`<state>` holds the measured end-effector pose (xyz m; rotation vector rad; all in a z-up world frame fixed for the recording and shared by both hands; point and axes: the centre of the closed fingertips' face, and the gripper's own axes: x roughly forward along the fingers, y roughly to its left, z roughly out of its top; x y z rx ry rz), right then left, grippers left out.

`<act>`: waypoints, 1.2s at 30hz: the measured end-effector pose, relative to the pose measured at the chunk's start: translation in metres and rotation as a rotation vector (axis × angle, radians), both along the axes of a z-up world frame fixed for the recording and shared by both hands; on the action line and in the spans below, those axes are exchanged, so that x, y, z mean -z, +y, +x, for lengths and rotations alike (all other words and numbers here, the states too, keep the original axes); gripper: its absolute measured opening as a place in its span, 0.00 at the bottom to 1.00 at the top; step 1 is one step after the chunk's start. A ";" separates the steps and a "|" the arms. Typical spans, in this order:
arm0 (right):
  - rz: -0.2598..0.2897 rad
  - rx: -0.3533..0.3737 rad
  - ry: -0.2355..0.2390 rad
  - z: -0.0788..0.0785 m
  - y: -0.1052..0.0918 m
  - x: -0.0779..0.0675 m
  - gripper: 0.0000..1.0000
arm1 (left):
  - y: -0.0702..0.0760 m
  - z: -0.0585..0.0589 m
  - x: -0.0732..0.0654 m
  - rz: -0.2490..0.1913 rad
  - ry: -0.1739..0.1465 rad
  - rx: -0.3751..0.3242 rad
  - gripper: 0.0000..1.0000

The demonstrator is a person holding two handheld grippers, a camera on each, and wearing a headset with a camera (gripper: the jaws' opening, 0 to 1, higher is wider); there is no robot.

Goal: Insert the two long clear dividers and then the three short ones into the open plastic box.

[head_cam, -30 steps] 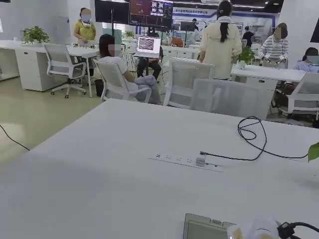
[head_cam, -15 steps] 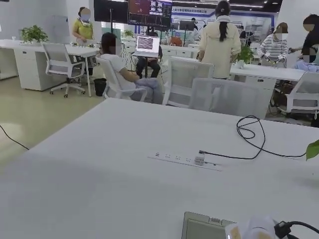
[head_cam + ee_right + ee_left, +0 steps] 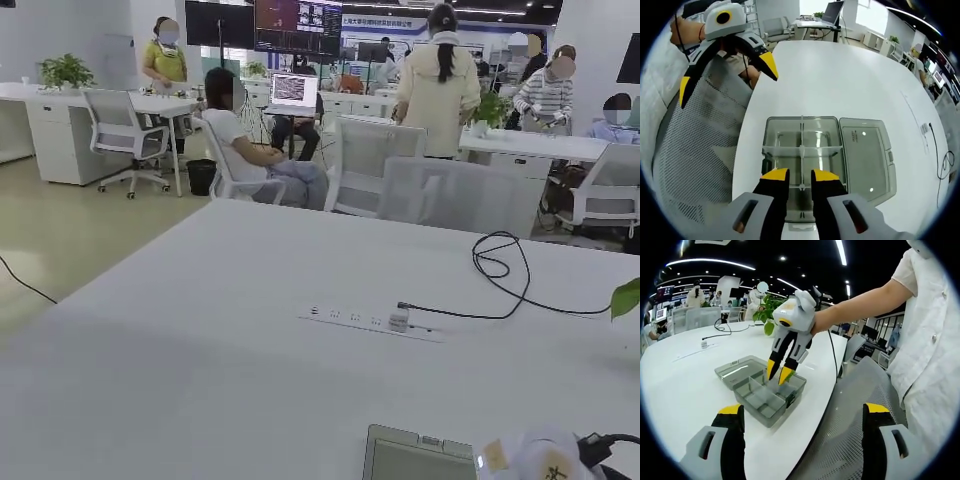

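The open clear plastic box (image 3: pixel 802 150) lies near the table's edge, its flat lid (image 3: pixel 865 152) spread beside it. Clear dividers (image 3: pixel 801 135) stand crossed inside. My right gripper (image 3: pixel 800 176) has its jaws close together astride the top edge of one divider. In the left gripper view the right gripper (image 3: pixel 778 374) points down into the box (image 3: pixel 762 395). My left gripper (image 3: pixel 802 412) is held off the table's edge with its jaws wide apart and nothing between them; it also appears as the left gripper (image 3: pixel 727 77). The head view catches the lid (image 3: pixel 410 458) and a gripper's top (image 3: pixel 540 462).
A power strip (image 3: pixel 372 323) with a plug and a looping black cable (image 3: pixel 500 270) lies mid-table. A plant leaf (image 3: pixel 625 297) pokes in at the right. A mesh chair (image 3: pixel 695 150) stands by the table's edge. People and chairs fill the office behind.
The head camera has shifted a little. The gripper's top at the bottom edge has moved slightly to the right. People in the background have moved.
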<state>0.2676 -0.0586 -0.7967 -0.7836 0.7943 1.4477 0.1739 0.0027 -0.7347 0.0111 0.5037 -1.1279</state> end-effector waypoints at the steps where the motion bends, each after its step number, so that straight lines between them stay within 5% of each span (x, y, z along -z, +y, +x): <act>1: 0.006 0.005 0.003 0.000 -0.001 -0.002 0.20 | 0.001 0.000 0.000 0.001 0.002 -0.002 1.00; 19: 0.054 0.075 -0.015 -0.003 -0.055 -0.032 0.37 | 0.011 0.002 0.001 0.011 0.004 -0.028 1.00; 36: -0.058 0.107 -0.008 -0.013 -0.151 -0.019 0.47 | 0.017 0.000 0.002 0.020 0.015 -0.037 1.00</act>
